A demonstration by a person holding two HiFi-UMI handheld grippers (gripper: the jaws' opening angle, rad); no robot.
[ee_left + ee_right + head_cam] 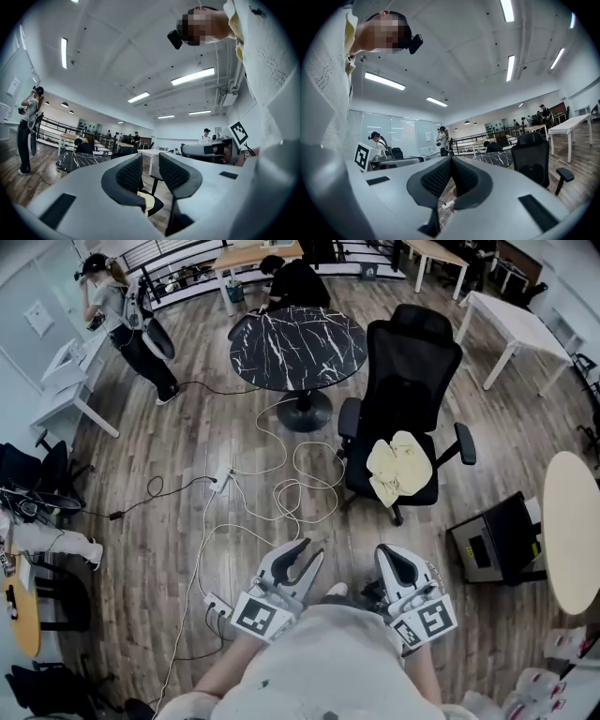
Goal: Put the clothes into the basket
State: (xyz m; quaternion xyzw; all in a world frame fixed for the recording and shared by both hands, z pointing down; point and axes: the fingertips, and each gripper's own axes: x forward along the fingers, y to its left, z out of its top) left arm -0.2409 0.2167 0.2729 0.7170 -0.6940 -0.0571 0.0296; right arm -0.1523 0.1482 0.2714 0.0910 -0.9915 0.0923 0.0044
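The yellow garment point(400, 468) lies crumpled on the seat of a black office chair point(412, 362), ahead of both tools and a little to the right of the right tool point(390, 551), well apart from either. In the left gripper view a slice of the same garment point(149, 202) shows low in the gap between the jaws, far beyond them on the chair seat.

The left tool point(311, 549) is held level and close to the person's body. Its 2 jaws stand a narrow way apart and nothing is between the pads point(133, 173). The right tool point(451, 161), just beside it, also points level. Its jaws are closed pad against pad and hold nothing.

On the wooden floor point(187, 427) ahead of the left tool, white cables point(281, 488) loop around a power strip point(222, 479). Farther ahead of both tools stands a round black marble bench point(298, 345), to the left of the chair. A seated person in black point(295, 282) is behind that bench, and a standing person point(127, 320) is far off to the left of the left tool. A black box point(492, 545) sits on the floor to the right of the right tool, next to a pale round bench point(574, 531).
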